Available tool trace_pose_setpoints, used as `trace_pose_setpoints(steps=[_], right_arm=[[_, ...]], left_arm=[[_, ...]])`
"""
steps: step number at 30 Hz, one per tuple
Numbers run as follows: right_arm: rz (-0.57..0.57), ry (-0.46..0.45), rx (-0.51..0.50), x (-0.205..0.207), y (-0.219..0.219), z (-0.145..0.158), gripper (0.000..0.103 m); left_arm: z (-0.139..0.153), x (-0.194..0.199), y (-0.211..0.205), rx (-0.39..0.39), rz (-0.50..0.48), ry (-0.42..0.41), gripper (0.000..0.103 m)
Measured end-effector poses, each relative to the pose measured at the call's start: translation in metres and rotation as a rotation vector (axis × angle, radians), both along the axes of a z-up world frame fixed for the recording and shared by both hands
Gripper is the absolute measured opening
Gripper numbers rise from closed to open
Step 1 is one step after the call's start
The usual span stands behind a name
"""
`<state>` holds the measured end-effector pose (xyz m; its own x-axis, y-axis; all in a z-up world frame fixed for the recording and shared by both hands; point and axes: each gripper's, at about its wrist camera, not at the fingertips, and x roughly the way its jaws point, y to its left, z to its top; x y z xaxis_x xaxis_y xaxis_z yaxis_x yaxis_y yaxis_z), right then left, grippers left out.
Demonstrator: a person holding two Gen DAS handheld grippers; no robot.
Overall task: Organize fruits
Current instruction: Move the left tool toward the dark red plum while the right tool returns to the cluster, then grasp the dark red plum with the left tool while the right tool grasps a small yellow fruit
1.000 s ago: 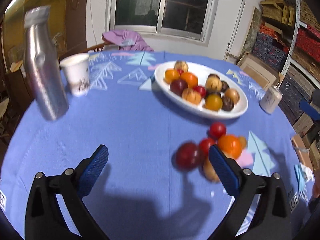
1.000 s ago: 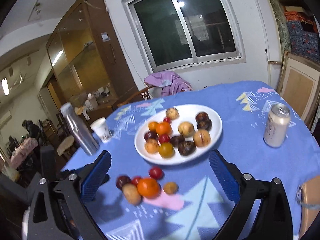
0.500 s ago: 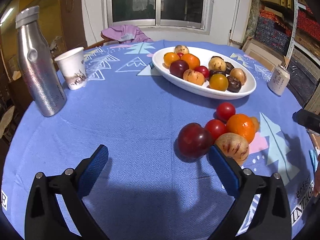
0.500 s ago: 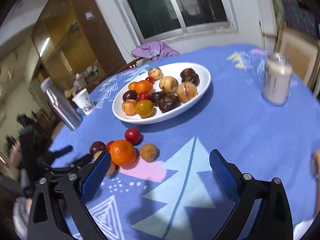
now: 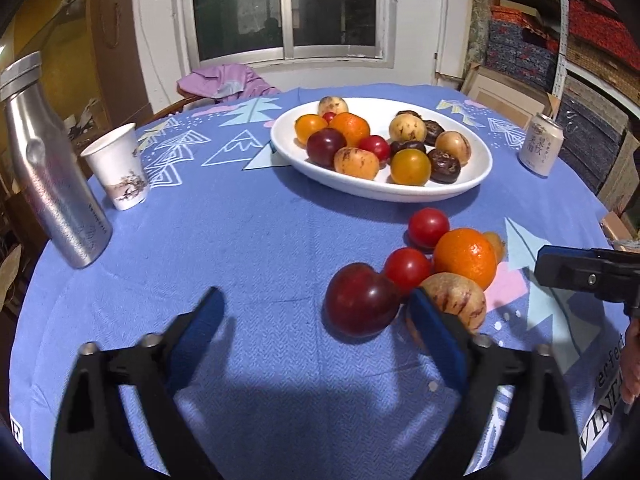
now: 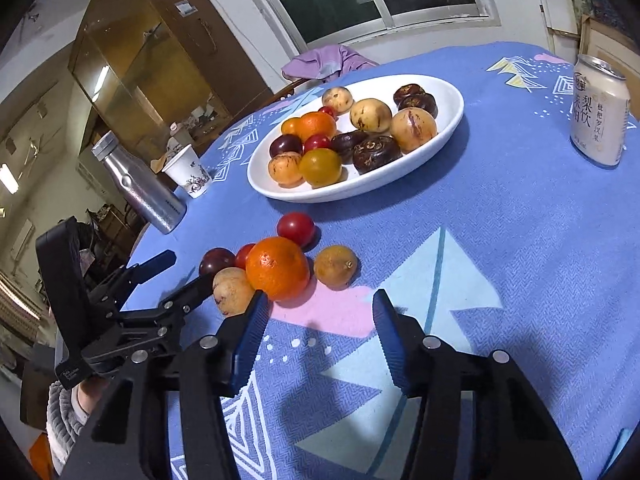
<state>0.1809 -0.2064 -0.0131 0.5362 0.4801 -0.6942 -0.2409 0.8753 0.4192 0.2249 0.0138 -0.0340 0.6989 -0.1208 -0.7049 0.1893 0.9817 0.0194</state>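
Your left gripper (image 5: 316,316) is spread wide and holds nothing. It sits low over the blue tablecloth (image 5: 240,248), with the dark red plum (image 5: 362,300) between its fingers, close to the right-hand pad; contact isn't clear. That pad overlaps the speckled tan fruit (image 5: 456,300) in view.

Your right gripper (image 6: 318,320) is parted moderately, also empty, just short of the loose pile: its left pad sits right beside the orange (image 6: 278,268), and the small yellow-brown fruit (image 6: 335,265) lies ahead of the gap.

Loose fruit lies just in front of the white oval plate (image 5: 380,192): plum, two red tomatoes (image 5: 428,222), orange, tan fruit, yellow-brown fruit.

The plate holds about a dozen pieces: oranges, plums, tan and dark brown fruit.

Left of the plate are a paper cup (image 5: 118,166) and steel bottle (image 5: 48,168); right of it, a drink can (image 5: 541,145).
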Motion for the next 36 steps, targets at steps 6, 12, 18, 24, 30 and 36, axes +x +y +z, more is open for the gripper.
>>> trace_pose_setpoints(steps=[6,12,18,24,30,36], right_arm=[[-0.021,0.034,0.02,0.005,-0.005,-0.006,0.057],[-0.016,0.019,-0.003,0.01,0.003,-0.004,0.057],[-0.025,0.019,-0.006,0.016,0.003,-0.003,0.057],[-0.016,0.047,-0.003,0.021,0.004,-0.007,0.056],[-0.013,0.051,-0.001,0.026,0.005,-0.007,0.053],[-0.016,0.049,0.015,0.036,0.006,-0.006,0.048]], left_arm=[[-0.013,0.017,0.001,-0.066,-0.033,0.101,0.067],[-0.018,0.026,0.006,-0.115,-0.008,0.132,0.072],[-0.015,0.03,0.006,-0.157,-0.021,0.122,0.052],[-0.014,0.029,0.001,-0.152,-0.032,0.122,0.042],[-0.013,0.026,0.002,-0.138,-0.013,0.123,0.039],[-0.014,0.027,0.011,-0.148,0.021,0.129,0.039]])
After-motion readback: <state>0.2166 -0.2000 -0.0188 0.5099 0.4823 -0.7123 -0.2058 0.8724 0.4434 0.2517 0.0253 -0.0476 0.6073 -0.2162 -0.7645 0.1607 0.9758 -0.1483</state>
